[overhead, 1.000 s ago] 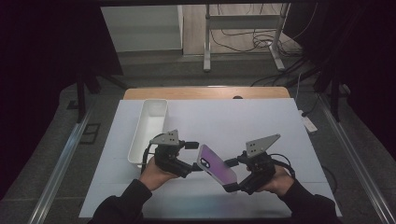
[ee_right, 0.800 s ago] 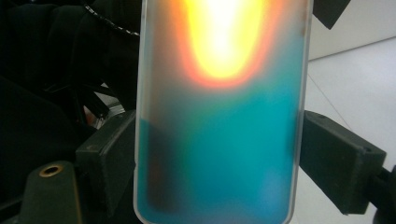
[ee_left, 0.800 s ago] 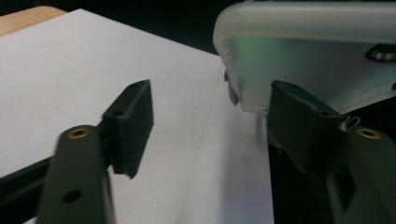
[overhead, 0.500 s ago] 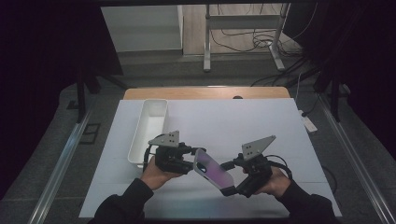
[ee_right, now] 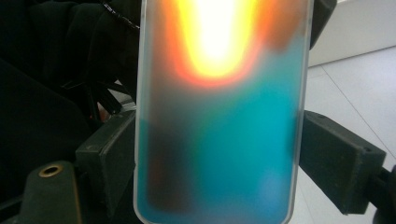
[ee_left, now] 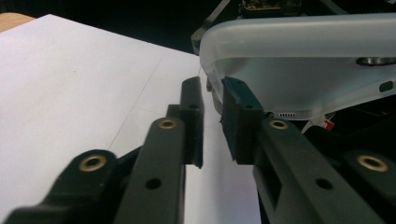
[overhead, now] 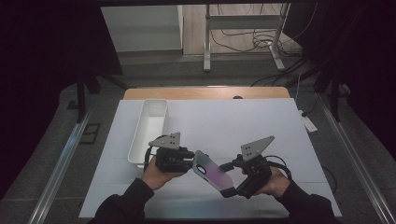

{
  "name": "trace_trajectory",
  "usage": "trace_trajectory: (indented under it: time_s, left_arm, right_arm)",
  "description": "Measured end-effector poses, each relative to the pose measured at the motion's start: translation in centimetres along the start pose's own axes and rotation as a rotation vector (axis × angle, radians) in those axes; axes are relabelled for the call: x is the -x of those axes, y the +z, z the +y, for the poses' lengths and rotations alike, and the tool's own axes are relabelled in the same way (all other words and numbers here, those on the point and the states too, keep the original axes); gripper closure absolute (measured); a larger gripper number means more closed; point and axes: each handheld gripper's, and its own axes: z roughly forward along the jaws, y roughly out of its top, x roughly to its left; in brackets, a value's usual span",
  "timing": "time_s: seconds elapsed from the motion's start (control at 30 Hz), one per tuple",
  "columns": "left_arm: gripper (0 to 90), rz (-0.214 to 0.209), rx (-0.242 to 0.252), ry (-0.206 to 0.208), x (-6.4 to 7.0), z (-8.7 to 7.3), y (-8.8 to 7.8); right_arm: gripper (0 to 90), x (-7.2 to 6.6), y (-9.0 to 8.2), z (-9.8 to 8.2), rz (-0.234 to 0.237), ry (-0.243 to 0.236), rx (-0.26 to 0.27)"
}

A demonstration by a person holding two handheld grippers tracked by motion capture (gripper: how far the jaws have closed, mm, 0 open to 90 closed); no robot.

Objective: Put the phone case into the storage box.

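White plastic, a long open tray (overhead: 150,126), lies at the left of my worktop (overhead: 261,121), its near end hidden behind my left tongs (overhead: 190,161). Those tongs have just been closing. In the left gripper view the two pads (ee_left: 239,116) stand close together with a narrow gap, and the corner of the phone case (ee_left: 299,65) sits just past their tips; I cannot tell if the right pad pinches its edge. The case is frosted and translucent; its far end is cut off by the frame there, and what lies behind it is dark and hard to make out.

In the high view the phone case (overhead: 212,170) hangs between my two hands, tilted, above the near part of the worktop. My right tongs (overhead: 231,189) grip it across its width: in the right gripper view a pad (ee_right: 338,158) presses each long side, and the case blocks most of the scene behind with a blur of orange and teal. Beyond my hands the sheet is open up to the wooden back edge, and there is open sheet to the right too.
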Motion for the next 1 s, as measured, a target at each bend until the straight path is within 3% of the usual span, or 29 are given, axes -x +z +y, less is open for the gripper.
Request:
trace_trajectory:
  time_s: [0.2,0.47,0.87,1.0]
  left_arm:
    - [85.2,-0.029,0.008,-0.018,-0.15,-0.02,0.02]
    - [88.1,-0.028,-0.009,-0.011,-0.07,0.12,0.03]
    - [88.6,-0.015,-0.019,-0.037,-0.26,0.14,0.13]
    - [88.8,0.004,-0.032,-0.032,-0.14,0.23,0.22]
  right_arm:
    - [17.0,0.04,0.01,-0.02,0.002,0.001,-0.002]
    - [16.8,-0.06,0.07,-0.08,-0.002,-0.013,-0.012]
    - [16.3,-0.13,0.48,-0.25,-0.075,-0.070,-0.036]
    - [13.7,0.14,0.54,-0.22,-0.098,-0.034,-0.034]
